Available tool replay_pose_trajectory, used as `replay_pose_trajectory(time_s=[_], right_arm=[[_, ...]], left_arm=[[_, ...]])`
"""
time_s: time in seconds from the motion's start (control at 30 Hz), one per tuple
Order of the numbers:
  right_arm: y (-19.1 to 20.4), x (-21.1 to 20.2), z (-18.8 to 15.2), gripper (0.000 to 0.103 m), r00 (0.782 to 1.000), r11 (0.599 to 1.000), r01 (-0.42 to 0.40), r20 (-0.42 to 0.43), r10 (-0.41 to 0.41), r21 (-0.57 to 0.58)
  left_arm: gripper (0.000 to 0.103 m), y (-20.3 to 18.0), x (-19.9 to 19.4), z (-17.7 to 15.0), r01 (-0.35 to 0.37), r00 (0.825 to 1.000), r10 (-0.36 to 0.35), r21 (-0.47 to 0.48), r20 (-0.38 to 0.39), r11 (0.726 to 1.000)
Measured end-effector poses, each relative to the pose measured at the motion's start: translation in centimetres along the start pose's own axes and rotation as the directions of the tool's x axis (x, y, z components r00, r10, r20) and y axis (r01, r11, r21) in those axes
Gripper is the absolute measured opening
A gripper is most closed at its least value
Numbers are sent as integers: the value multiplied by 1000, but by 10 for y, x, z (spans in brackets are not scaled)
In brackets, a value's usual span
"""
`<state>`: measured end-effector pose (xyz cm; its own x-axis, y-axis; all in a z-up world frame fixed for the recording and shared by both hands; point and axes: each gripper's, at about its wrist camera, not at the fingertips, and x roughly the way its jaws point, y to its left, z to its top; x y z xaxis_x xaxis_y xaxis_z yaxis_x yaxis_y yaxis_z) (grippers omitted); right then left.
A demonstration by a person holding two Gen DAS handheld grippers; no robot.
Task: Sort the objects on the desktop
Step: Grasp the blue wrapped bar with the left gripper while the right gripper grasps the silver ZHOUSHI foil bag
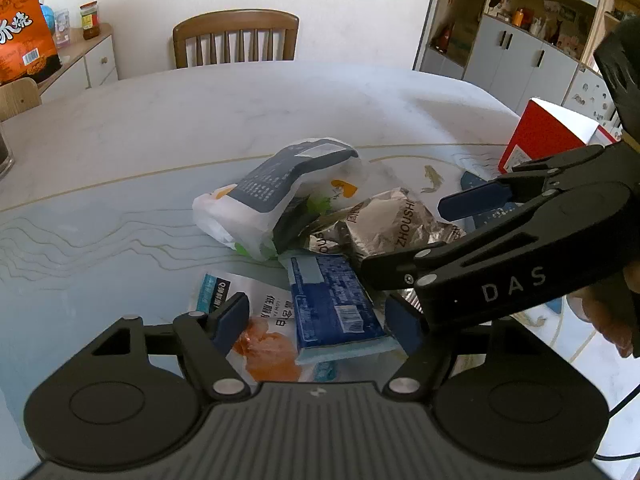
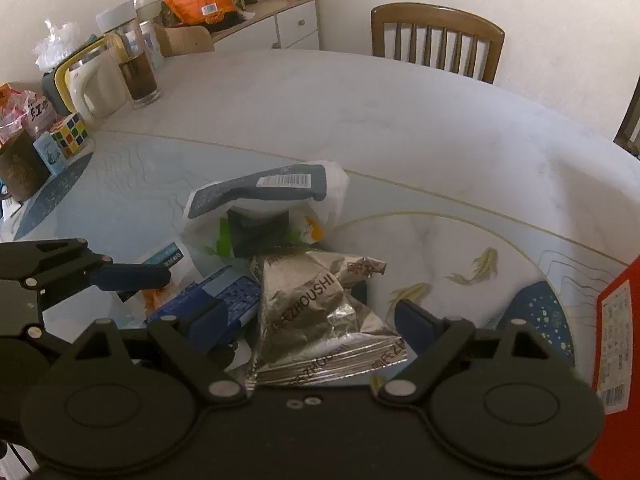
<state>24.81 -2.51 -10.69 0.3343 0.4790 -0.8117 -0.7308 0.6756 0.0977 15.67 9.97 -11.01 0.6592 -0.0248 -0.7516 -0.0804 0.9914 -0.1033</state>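
- Snack packets lie heaped on the table [image 1: 200, 120]: blue packet [image 1: 334, 308], silver foil bag [image 2: 320, 320].
- Left gripper [image 1: 320, 320] straddles the blue packet, jaws apart, not gripping.
- Right gripper [image 2: 312, 320] brackets the foil bag, jaws wide.

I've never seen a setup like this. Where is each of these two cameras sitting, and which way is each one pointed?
Left wrist view: sits on the left gripper, looking forward and down at the snack pile; its own jaws frame the blue packet, and the right gripper and a hand show at right.
Right wrist view: sits on the right gripper, looking down; its jaws flank the silver foil bag, with the left gripper at left.
Shared: the table, the same pile, wooden chair, red box.
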Motion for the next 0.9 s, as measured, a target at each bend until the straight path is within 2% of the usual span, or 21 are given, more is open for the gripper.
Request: replay_pose_trajectory(time_s=[0.17,0.23,0.43,0.9], right_arm=[[-3,8,1,84,1000,1000,5,-26,-5,6],[-3,11,1,77,999,1000,9,-36,-9,5],[-5,17,2,70,999,1000,-4,-46,4,12],[-11,12,2,52,999,999,-22,-33,24,44]], left_arm=[[68,2,4,1,-4,1000,4,4,0,1000],[60,2,6,1,-7,1000,7,13,-2,1000],[43,4,13,5,-9,1000,10,21,-12,1000],[40,8,13,5,10,1000,-10,7,-8,1000]])
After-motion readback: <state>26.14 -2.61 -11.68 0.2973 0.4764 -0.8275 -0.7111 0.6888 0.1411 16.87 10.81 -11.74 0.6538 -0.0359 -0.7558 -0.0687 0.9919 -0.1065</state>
